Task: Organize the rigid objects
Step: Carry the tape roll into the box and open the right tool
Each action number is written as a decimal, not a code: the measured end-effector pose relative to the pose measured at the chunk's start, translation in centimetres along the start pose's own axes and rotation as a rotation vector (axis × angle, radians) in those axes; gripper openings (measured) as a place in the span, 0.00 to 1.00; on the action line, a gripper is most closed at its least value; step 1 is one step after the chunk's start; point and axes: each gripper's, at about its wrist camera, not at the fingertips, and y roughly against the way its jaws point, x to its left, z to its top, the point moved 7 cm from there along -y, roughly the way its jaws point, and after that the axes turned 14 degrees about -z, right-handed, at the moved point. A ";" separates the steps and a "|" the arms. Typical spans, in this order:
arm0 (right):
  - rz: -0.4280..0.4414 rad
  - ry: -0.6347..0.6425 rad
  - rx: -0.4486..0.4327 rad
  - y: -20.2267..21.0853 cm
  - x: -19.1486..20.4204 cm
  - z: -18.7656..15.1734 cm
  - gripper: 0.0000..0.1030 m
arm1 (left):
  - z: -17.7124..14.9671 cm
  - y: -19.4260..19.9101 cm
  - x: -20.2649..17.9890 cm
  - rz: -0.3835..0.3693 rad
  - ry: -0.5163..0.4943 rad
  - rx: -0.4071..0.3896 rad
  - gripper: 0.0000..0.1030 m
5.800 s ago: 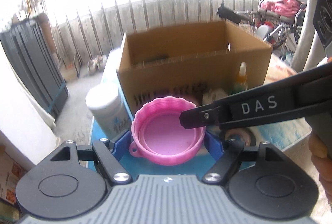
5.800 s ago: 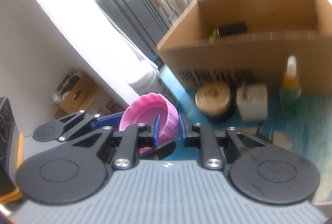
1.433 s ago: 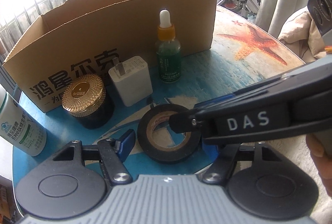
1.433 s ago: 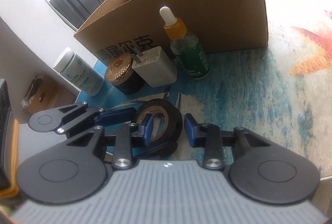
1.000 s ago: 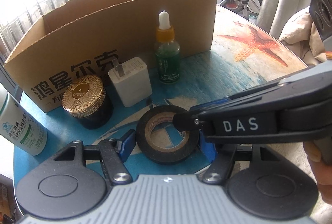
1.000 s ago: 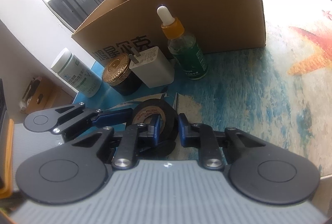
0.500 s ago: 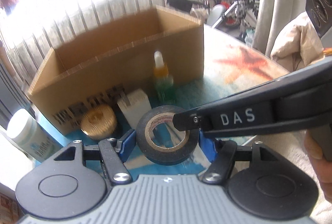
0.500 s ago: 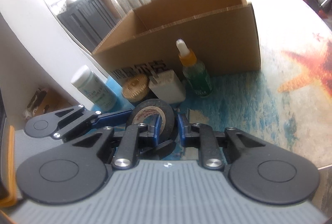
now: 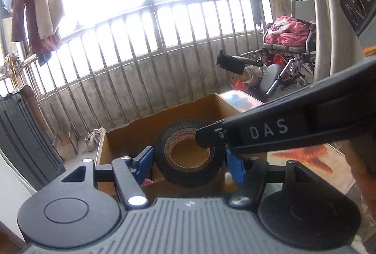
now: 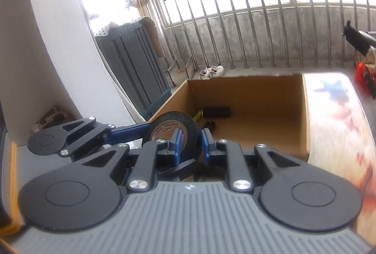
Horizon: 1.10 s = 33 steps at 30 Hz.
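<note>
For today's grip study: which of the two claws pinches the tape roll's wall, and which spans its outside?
The right claw pinches the wall of the tape roll, one finger through the hole. The left claw spans its outside.

The tape (image 9: 188, 160) is black with a tan core printed in red letters. Both tongs, left (image 9: 189, 161) and right (image 10: 190, 145), are black with blue pads and a ribbed grey body (white letters "DAS" mark the right one's arm). The box (image 10: 258, 117) is plain brown card; inside lie a black cylinder (image 10: 216, 112) and something lime green (image 10: 197, 115). The desk (image 10: 333, 110) shows orange and blue starfish on a pale ground.
</note>
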 end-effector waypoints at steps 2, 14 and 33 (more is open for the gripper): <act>0.005 0.020 0.034 -2.0 -0.4 1.8 0.17 | 1.3 -1.5 1.4 0.001 0.028 0.013 0.65; 0.075 -0.084 0.499 -19.9 -3.9 3.5 0.17 | -1.3 -14.7 11.3 -0.105 0.421 0.318 0.65; 0.078 -0.056 0.668 -29.3 -4.0 0.0 0.13 | -4.6 -19.9 14.3 -0.012 0.527 0.470 0.67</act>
